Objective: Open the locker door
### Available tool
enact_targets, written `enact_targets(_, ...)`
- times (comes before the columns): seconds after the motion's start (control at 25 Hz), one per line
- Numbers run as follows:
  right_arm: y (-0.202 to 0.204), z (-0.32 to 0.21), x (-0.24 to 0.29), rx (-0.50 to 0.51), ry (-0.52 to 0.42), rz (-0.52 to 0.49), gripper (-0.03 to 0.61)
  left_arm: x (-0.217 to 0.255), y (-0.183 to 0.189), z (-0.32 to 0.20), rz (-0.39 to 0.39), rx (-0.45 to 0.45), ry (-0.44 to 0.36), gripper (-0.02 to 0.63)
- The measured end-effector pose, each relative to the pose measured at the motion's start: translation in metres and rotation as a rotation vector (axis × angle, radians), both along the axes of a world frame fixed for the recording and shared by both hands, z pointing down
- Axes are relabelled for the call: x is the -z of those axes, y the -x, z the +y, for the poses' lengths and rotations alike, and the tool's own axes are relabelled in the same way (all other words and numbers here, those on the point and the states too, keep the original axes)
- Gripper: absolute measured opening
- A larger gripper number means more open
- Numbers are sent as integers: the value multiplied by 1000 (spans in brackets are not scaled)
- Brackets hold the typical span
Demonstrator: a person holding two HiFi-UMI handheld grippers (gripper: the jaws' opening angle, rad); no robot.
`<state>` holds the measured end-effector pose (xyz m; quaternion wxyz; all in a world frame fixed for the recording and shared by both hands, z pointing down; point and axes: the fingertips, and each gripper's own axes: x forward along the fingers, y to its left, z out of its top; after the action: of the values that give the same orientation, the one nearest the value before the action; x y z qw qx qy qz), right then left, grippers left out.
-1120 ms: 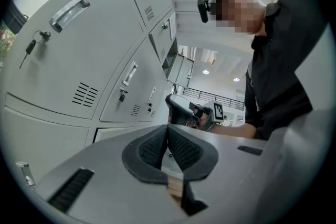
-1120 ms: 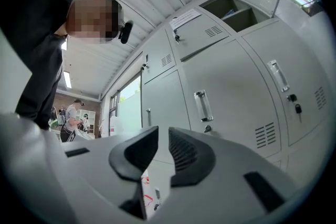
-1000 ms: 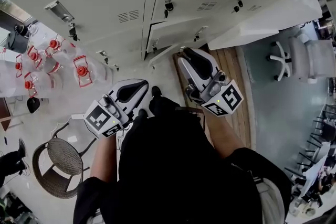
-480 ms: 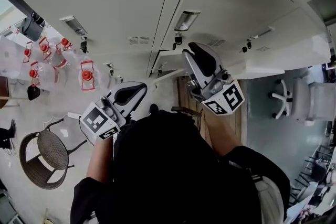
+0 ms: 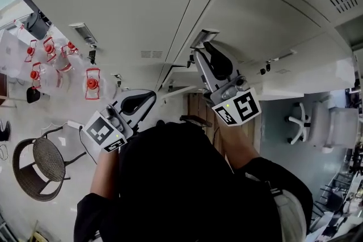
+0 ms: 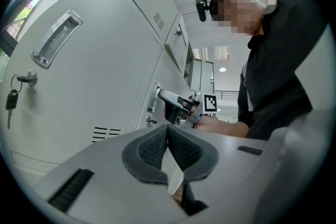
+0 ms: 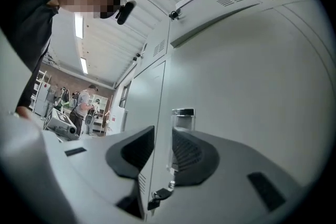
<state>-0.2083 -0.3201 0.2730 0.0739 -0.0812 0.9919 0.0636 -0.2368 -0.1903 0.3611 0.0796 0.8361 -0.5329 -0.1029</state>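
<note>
The pale grey locker door [image 5: 266, 20] fills the upper right of the head view, with its recessed metal handle [image 5: 203, 37] at its left edge. My right gripper [image 5: 204, 49] is raised to that handle, its tips just below it. In the right gripper view the gripper [image 7: 164, 136] is open with a narrow gap; the handle [image 7: 182, 118] shows just beyond the right pad and the door's edge runs through the gap. A key [image 7: 157, 196] hangs in the lock below. My left gripper [image 5: 151, 94] is lower and left, shut and empty [image 6: 168, 131].
The neighbouring locker door [image 6: 94, 76] has its own handle [image 6: 56, 39] and hanging keys [image 6: 10, 99]. Water jugs with red caps [image 5: 91, 82] and a wicker chair [image 5: 37, 170] stand at the left, a white office chair [image 5: 303, 122] at the right. A lower locker door [image 5: 173, 88] stands ajar.
My right gripper has risen from near the lower lockers up to the upper door's handle, and the head view has tilted up with it. The left gripper has hardly moved.
</note>
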Motion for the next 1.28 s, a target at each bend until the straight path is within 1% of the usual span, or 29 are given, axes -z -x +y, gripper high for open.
enact_targets(0.28, 6, -5, -4, -22, 17, 57, 104, 0, 0, 0, 14, 3, 2, 15)
enact_targets(0.48, 11, -7, -3, -41, 37, 68, 104, -1, 0, 1, 24, 14, -1, 15)
enact_targets(0.84, 17, -15, -6, -115, 65, 89, 104, -4, 12, 11, 37, 34, 2, 15)
enact_targets(1.0, 18, -16, -5, -137, 59, 89, 104, -6, 12, 9, 45, 27, -1, 15)
enact_targets(1.12, 16, -19, -5, -158, 73, 87, 104, -5, 10, 9, 53, 21, -6, 15)
enact_targets(1.28, 20, -19, -9, -152, 91, 100, 105, -8, 11, 11, 60, 15, 1, 15)
